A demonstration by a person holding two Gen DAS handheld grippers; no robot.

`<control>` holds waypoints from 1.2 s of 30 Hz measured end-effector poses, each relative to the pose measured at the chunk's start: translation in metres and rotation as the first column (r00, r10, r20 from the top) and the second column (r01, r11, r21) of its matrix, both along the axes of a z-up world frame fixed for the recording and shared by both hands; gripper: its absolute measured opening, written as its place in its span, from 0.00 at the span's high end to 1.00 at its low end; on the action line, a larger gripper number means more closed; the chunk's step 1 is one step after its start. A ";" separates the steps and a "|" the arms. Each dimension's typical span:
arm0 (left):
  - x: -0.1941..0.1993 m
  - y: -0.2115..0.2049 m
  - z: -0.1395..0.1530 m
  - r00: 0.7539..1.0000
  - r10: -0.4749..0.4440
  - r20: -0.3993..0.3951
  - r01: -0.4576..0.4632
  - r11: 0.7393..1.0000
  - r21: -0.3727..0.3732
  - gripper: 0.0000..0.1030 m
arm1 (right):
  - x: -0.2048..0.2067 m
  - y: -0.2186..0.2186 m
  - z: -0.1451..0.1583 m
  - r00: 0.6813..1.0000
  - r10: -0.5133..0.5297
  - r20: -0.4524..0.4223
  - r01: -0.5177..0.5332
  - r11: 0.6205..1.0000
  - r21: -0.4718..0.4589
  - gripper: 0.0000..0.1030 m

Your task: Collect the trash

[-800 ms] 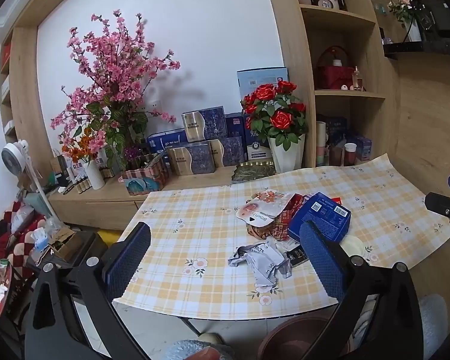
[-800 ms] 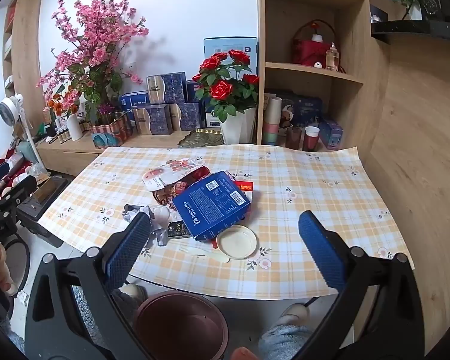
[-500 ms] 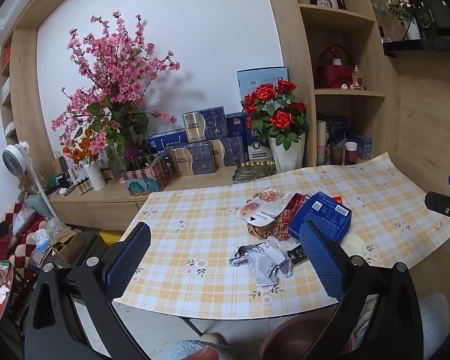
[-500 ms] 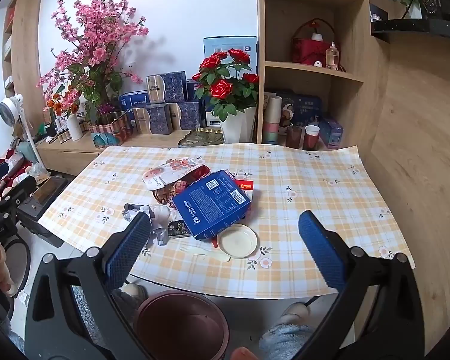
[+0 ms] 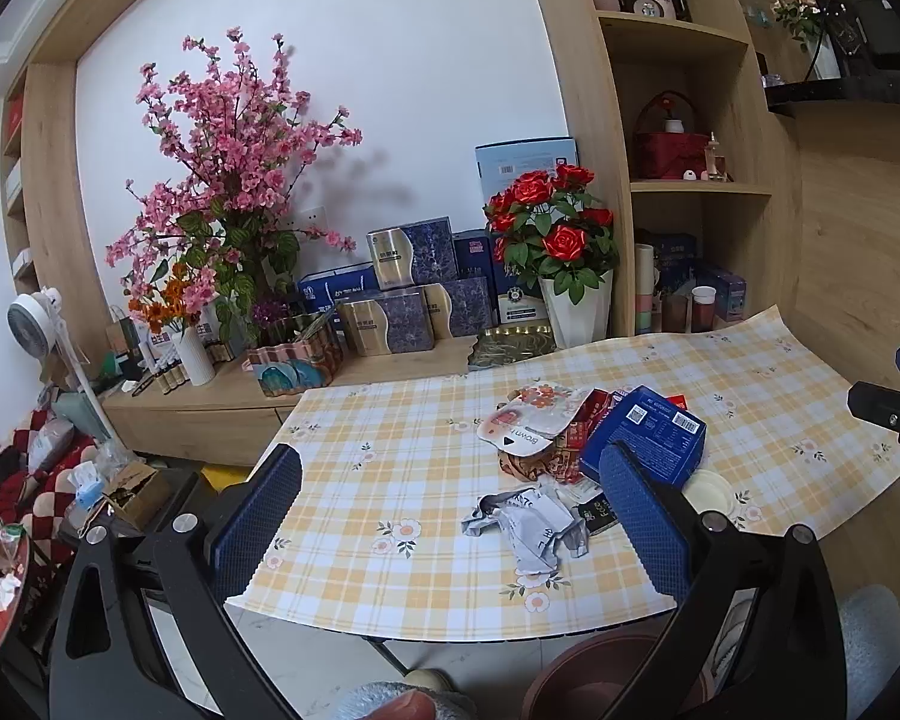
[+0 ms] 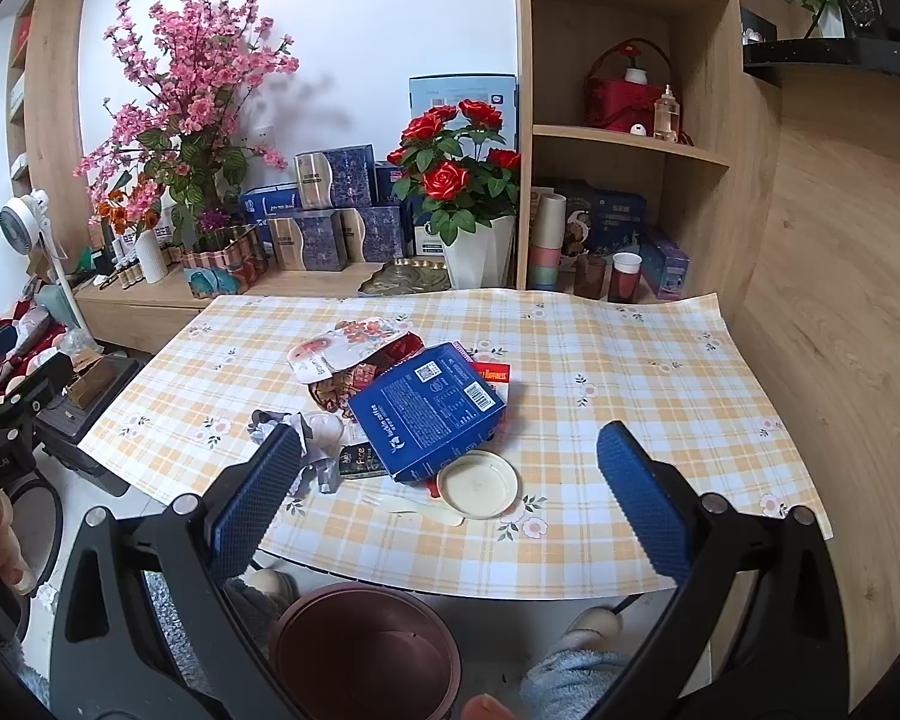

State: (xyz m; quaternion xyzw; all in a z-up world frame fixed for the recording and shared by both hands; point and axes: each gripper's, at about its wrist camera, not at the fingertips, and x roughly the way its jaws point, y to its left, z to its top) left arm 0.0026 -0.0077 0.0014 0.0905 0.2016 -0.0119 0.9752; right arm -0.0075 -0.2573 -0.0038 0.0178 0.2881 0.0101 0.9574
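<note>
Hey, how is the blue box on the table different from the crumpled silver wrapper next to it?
The blue box is a flat, stiff carton that keeps its shape; the silver wrapper is crumpled and shapeless. The blue box is printed with white text and a barcode and looks clearly bigger than the grey-silver wrapper. The blue box leans on other litter, while the wrapper lies on the checked tablecloth. Neither is held.

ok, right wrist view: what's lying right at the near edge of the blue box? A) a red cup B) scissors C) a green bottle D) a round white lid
D: a round white lid lies flat on the checked tablecloth, touching the near edge of the blue box.
</note>
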 end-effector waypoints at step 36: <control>-0.005 0.009 -0.002 1.000 0.008 -0.004 -0.008 1.000 0.003 0.05 | 0.000 0.002 -0.003 1.000 -0.002 -0.007 0.001 1.000 -0.007 0.05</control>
